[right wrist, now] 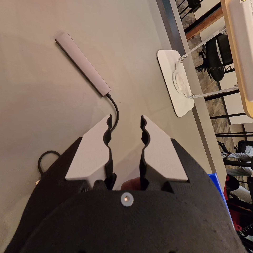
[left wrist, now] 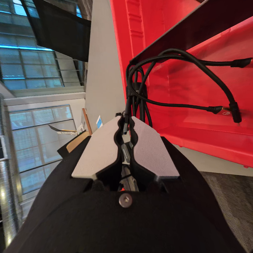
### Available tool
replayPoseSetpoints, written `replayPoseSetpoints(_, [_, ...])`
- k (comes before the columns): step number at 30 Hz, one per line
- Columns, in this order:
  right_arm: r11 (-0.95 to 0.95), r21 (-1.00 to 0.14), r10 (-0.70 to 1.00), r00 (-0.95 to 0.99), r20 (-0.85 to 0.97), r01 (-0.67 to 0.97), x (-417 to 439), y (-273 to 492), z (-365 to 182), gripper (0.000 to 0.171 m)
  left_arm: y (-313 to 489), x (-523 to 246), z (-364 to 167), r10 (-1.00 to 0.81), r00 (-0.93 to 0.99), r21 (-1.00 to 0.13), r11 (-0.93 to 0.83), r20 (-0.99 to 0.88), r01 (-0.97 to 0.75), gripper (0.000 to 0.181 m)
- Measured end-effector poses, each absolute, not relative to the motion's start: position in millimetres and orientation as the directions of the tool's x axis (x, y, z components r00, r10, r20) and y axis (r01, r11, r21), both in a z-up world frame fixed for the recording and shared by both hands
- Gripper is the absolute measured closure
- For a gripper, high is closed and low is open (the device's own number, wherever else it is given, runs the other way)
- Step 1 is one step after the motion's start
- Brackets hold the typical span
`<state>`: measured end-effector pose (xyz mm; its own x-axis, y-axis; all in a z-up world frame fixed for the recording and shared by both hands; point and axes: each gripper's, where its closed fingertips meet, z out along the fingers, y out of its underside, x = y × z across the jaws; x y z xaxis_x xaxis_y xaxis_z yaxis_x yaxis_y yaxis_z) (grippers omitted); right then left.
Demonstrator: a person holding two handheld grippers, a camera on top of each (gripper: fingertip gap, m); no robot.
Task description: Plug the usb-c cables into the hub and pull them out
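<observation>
Left wrist view: left gripper (left wrist: 126,123) pinches a black cable's plug (left wrist: 125,126), its bundle (left wrist: 142,87) trailing into the red bin (left wrist: 205,136). Right wrist view: right gripper (right wrist: 126,116), jaws apart (nothing between them), faces the grey hub (right wrist: 83,65) ahead on the table (right wrist: 34,95).

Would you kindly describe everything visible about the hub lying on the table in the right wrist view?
The hub is a slim, flat, elongated bar with a pale matte top and a darker edge along its side, metal-looking though that is uncertain. It lies flat on the light table, set diagonally. A short black cable leaves its near end and curves toward the open right gripper, passing beside one finger. No port is visible from this angle, and nothing else touches it.
</observation>
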<state>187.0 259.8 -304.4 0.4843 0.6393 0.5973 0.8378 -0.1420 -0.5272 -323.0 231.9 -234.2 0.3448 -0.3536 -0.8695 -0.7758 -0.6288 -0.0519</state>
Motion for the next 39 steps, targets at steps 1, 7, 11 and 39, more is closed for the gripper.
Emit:
replayPoseSetpoints(1, [-0.143,-0.528,0.638,0.485,0.598,0.837,188,260,-304,0.132,234,-322,-232,-0.34,0.325,-0.051,-0.618,-0.883,-0.785,0.174])
replayPoseSetpoints(7, [-0.143,-0.529,0.637,0.487,0.597,0.837,188,260,-305,0.132,240,-314,-220,-0.278,0.227,-0.046,-0.536,-0.933,-0.843,0.174])
replayPoseSetpoints(11, [-0.138,-0.532,0.638,0.486,0.598,0.836,186,259,-303,0.132,239,-309,-237,-0.333,0.179,0.015,-0.505,-0.926,-0.863,0.174])
replayPoseSetpoints(39, [-0.139,-0.526,0.64,0.482,0.599,0.839,188,257,-305,0.132,245,-320,-210,-0.199,0.259,-0.12,-0.527,-0.945,-0.841,0.174])
